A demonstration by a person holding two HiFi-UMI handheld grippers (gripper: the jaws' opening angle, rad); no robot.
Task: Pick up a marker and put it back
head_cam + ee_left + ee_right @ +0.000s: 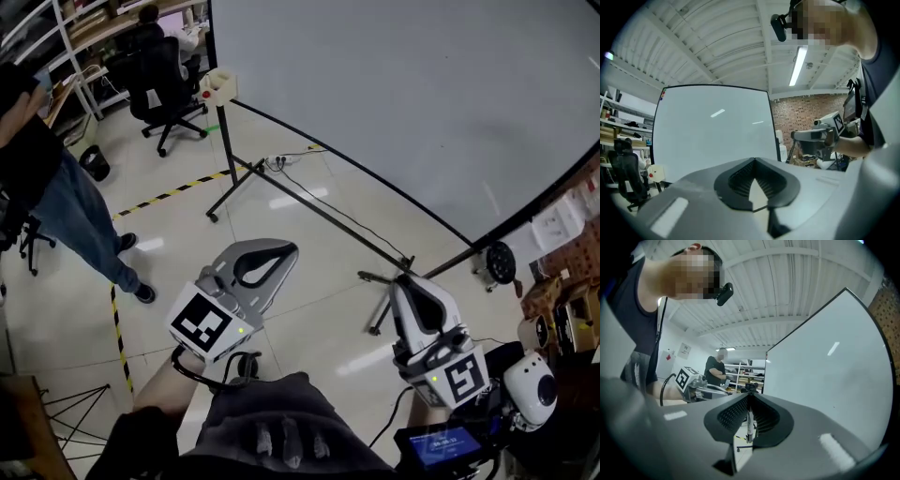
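Marker [748, 423] upright between right gripper's [749, 399] jaws

The whiteboard [403, 103] runs off the head view's top and right edges. A bystander [56, 187] is cut by the left edge, only a dark top, jeans and shoes showing. A chair [159, 75] back hides most of a seated person [148, 14]. In the right gripper view the marker [749, 425] shows only as a thin pale sliver between the right gripper's [750, 397] jaws, its colour and print too small to tell; in the head view the jaws hide it
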